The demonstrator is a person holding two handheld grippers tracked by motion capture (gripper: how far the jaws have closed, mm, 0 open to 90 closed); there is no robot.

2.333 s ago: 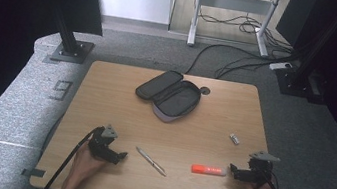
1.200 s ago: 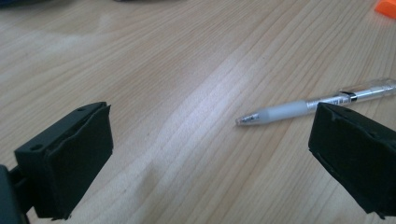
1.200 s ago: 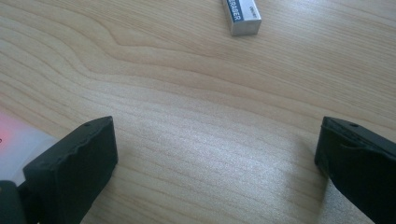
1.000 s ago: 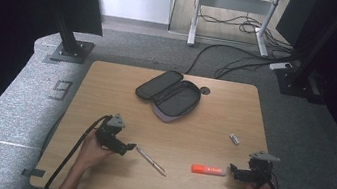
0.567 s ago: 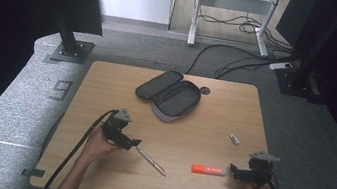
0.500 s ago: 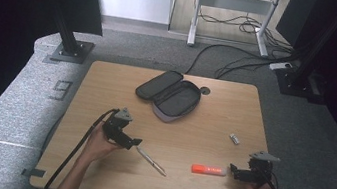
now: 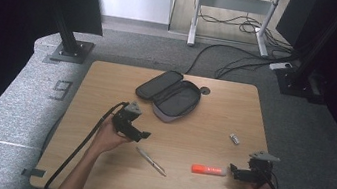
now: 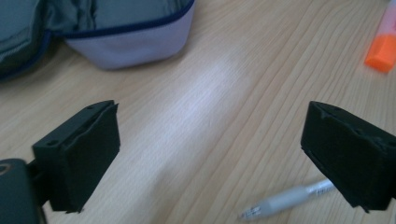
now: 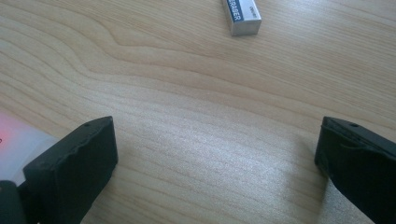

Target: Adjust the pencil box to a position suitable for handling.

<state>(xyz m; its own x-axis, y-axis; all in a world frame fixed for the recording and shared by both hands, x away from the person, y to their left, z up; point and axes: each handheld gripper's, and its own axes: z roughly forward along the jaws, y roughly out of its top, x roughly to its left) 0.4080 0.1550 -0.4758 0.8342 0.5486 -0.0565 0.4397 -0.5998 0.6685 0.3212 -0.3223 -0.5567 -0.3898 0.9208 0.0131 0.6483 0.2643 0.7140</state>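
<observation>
Moved toward the pen (image 8: 285,201), left tool (image 7: 144,134), wide open, nothing held, just narrowing, hovers above it.

- The slim silver pen (image 8: 285,201) has its rear end hidden behind the right-hand black jaw in the left gripper view.
- The orange highlighter marker (image 8: 384,44) is cut by that view's right edge.
- The open grey fabric pencil case (image 8: 116,32) runs off the top edge (its far half unseen).
- The small white eraser (image 9: 241,16) is cropped at the top of the right gripper view, its label only partly readable.
</observation>
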